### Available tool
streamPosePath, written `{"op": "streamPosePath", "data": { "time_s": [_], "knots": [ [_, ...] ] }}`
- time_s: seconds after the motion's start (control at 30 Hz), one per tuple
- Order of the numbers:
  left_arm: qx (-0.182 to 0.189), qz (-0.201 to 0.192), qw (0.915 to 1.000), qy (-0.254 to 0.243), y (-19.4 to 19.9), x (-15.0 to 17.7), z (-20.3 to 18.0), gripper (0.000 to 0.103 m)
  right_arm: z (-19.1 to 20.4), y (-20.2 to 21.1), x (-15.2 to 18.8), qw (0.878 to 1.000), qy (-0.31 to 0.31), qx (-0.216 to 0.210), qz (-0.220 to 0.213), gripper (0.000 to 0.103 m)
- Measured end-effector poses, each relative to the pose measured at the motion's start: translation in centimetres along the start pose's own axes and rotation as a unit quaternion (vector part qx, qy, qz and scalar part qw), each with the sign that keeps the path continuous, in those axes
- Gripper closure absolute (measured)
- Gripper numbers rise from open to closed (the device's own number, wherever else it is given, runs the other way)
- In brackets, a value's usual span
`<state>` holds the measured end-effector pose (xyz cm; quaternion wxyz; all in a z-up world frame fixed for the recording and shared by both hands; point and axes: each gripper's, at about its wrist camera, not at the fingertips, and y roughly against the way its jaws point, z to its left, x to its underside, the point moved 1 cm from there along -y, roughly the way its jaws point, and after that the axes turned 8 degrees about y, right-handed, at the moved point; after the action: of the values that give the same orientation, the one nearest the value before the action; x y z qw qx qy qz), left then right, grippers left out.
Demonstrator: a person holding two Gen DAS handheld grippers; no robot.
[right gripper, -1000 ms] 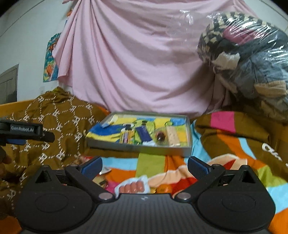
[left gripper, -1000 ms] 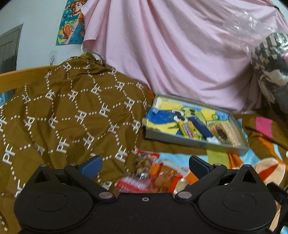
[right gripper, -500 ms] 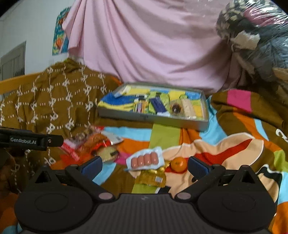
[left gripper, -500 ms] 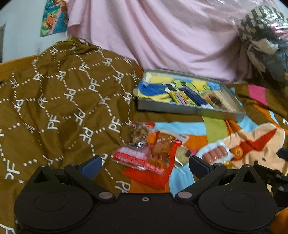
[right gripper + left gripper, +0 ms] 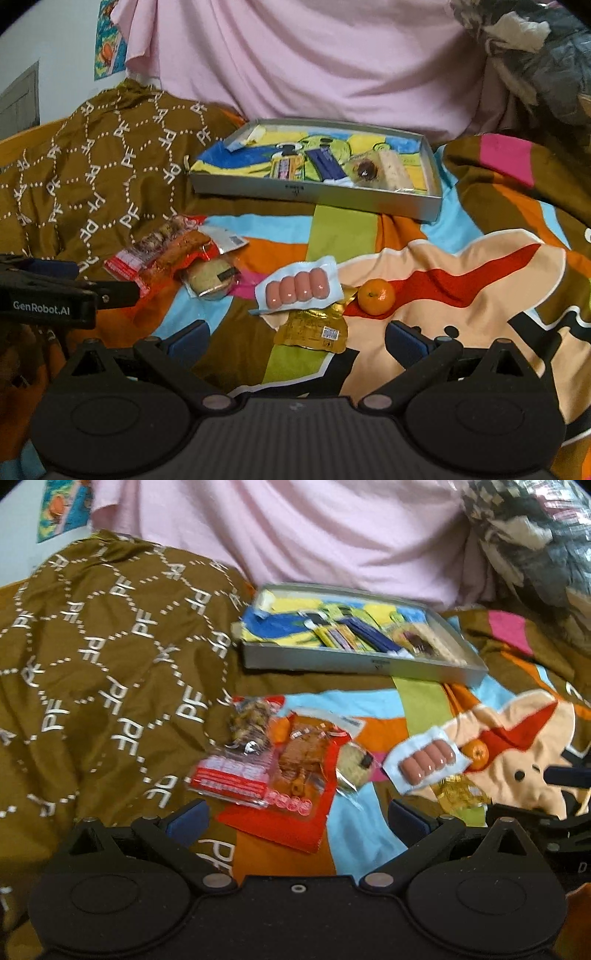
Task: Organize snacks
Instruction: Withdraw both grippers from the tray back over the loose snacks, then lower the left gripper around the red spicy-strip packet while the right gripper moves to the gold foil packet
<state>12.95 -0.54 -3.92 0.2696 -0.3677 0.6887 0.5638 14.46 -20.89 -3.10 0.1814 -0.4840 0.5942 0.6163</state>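
Note:
Loose snacks lie on a colourful blanket: a red packet [image 5: 295, 775] [image 5: 162, 254], a round cookie [image 5: 354, 766] [image 5: 210, 278], a sausage pack [image 5: 424, 762] [image 5: 297, 290], a yellow packet [image 5: 314, 330] and an orange [image 5: 376, 296] [image 5: 476, 753]. A grey tray [image 5: 365, 664] [image 5: 317, 192] behind them holds several snacks. My left gripper [image 5: 297, 818] is open and empty just before the red packet. My right gripper [image 5: 297, 338] is open and empty above the yellow packet. The left gripper also shows at the left of the right wrist view [image 5: 55, 291].
A brown patterned cloth [image 5: 92, 664] is heaped on the left. A pink sheet [image 5: 314, 62] hangs behind the tray. A plastic-wrapped bundle of bedding [image 5: 535, 55] sits at the far right.
Both grippers have tilted down and drawn nearer, so the loose snacks on the blanket have come fully into view. Both stay open and empty.

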Motion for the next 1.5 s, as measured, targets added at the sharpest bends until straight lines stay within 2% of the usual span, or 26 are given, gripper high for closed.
{"op": "streamPosePath", "data": {
  "time_s": [0.37, 0.53, 0.63, 0.73, 0.87, 1.1, 1.27, 1.5],
  "knots": [
    [0.018, 0.058, 0.9979, 0.024, -3.4, -0.5, 1.2, 0.001, -0.3, -4.1, -0.3, 0.999, 0.029, -0.02, 0.039, 0.0],
    [0.015, 0.057, 0.9978, 0.031, -4.8, -1.1, 2.1, 0.001, -0.9, -6.6, -0.4, 0.997, 0.02, -0.026, 0.063, 0.0],
    [0.021, 0.069, 0.9969, 0.03, -5.8, -1.4, 2.4, 0.001, -1.2, -7.9, -0.4, 0.997, 0.01, -0.027, 0.073, 0.0],
    [0.032, 0.084, 0.9959, 0.007, -6.7, -1.5, 2.1, 0.001, -1.8, -9.2, -0.5, 0.996, -0.013, -0.033, 0.083, 0.001],
    [0.035, 0.093, 0.9949, -0.016, -7.4, -1.5, 1.6, 0.001, -2.2, -9.9, -0.7, 0.996, -0.029, -0.034, 0.083, 0.007],
    [0.032, 0.093, 0.9949, -0.022, -7.3, -1.3, 1.3, 0.027, -1.8, -9.7, -0.8, 0.996, -0.014, -0.017, 0.087, 0.03],
    [0.04, 0.095, 0.9947, -0.006, -6.9, -1.0, 1.1, 0.033, -1.1, -9.4, -0.9, 0.996, -0.005, -0.007, 0.093, 0.04],
    [0.047, 0.092, 0.9946, 0.007, -6.1, -0.5, 0.8, 0.037, -1.0, -8.5, -0.9, 0.995, -0.016, -0.018, 0.1, 0.052]
  ]
}}
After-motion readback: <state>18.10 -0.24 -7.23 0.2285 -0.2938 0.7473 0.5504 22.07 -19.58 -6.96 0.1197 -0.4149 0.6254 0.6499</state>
